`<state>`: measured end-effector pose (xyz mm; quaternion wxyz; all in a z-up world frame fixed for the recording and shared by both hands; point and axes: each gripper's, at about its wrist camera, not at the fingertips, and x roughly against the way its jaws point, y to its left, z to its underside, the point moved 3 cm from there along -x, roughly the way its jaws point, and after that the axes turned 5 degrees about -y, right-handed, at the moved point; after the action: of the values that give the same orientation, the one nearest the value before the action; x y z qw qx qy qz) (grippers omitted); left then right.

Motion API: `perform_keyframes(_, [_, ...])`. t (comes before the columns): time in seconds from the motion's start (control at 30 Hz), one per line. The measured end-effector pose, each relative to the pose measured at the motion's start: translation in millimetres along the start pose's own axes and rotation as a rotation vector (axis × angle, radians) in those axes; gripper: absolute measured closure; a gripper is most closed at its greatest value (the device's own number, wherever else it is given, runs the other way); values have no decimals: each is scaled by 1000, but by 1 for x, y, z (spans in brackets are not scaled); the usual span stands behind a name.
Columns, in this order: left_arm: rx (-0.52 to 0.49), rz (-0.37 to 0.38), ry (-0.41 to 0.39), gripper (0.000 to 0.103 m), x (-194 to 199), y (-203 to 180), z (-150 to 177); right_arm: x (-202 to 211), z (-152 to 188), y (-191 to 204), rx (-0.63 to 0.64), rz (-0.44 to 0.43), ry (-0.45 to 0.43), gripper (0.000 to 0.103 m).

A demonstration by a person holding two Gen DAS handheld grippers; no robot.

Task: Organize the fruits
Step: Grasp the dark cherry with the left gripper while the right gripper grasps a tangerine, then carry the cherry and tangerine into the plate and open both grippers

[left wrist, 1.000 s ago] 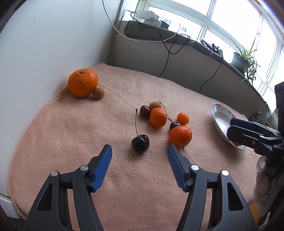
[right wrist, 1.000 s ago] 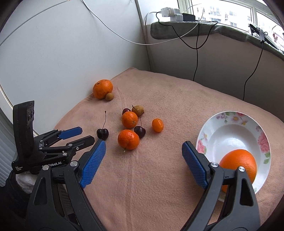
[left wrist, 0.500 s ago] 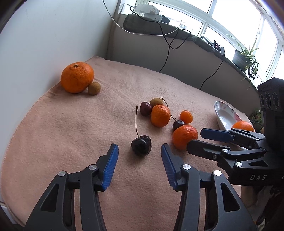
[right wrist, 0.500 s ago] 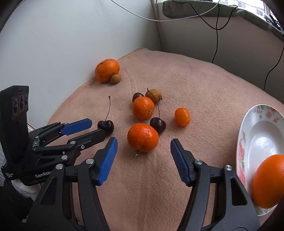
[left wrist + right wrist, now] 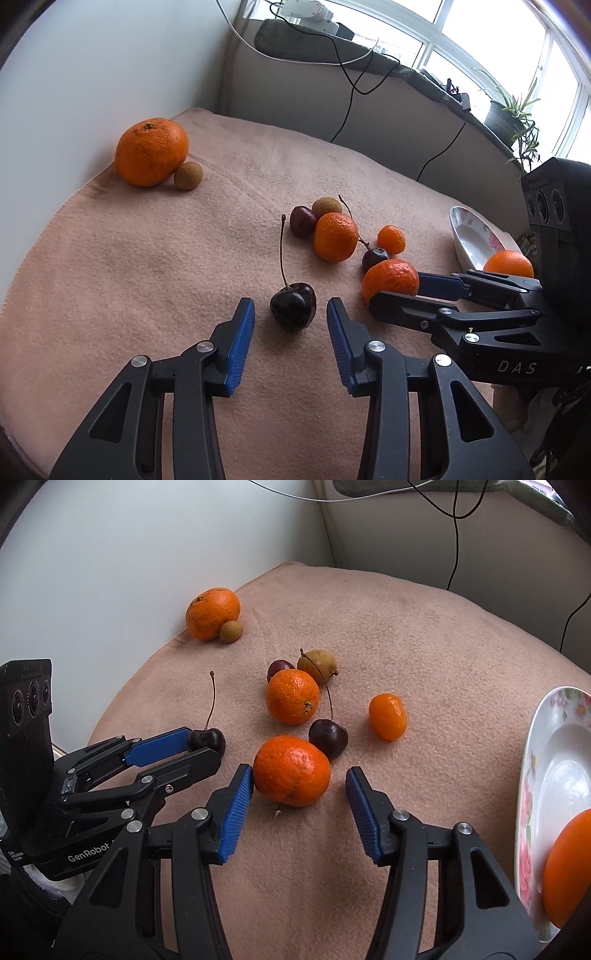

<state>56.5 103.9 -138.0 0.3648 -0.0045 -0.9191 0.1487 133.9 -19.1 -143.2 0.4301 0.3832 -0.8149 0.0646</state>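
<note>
Your left gripper (image 5: 290,325) sits low over the blanket (image 5: 147,266), jaws apart, with the dark cherry (image 5: 293,304) dead ahead between the blue pads and neither touching it. Its stem rises up and away from you, so the long axis runs near to far, and a sideways squeeze on the body looks right. Over to your right gripper (image 5: 300,786), also spread: the mandarin (image 5: 291,771) fills the gap, left pad just about on the peel, right pad clear. The plate (image 5: 532,775) waits far right.
</note>
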Motion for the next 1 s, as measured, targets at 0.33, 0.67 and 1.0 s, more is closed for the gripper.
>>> perform_keyframes(0.33, [-20,-4,14,74,-5,-4,-1,-2,-2,0,5,-20,8,59])
perform_keyframes(0.67, [-5,2,10,79,-6,-3,-3,6,-1,-8,-17,-23,-4,59])
perform_keyframes(1.0, [-2,10,-8,79,1,-5,-6,27,-7,-16,-30,-18,-43,60])
